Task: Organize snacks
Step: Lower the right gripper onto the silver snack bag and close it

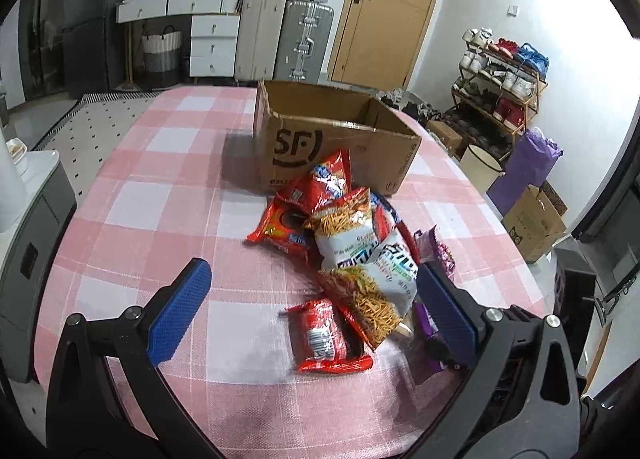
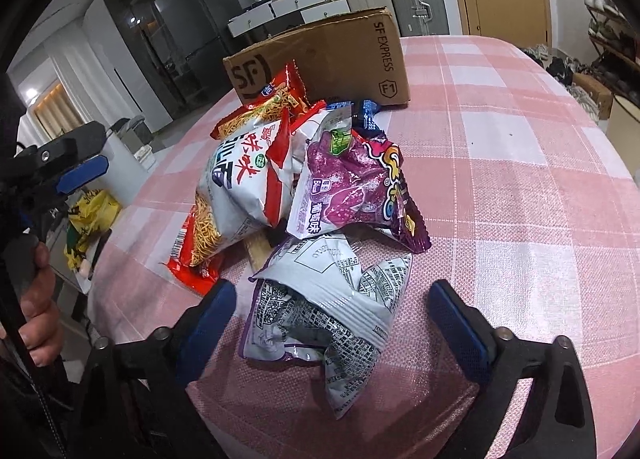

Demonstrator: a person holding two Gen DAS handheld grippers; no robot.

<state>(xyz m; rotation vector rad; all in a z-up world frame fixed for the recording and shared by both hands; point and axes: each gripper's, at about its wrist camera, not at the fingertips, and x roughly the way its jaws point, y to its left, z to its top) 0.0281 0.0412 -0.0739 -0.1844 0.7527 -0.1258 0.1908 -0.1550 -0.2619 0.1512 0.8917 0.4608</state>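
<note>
— Both tongs stand spread, gripping nothing. Left tongs hover over a small red packet on the pink checked surface.
— And the right tongs?
— Their blue pads flank a crumpled white-and-purple packet without pressing it.
— Where are the other snacks?
— Heaped just beyond: a noodle-snack bag, a purple bag, red bags. Behind the heap sits the open cardboard box, touching the nearest red bag.
</note>
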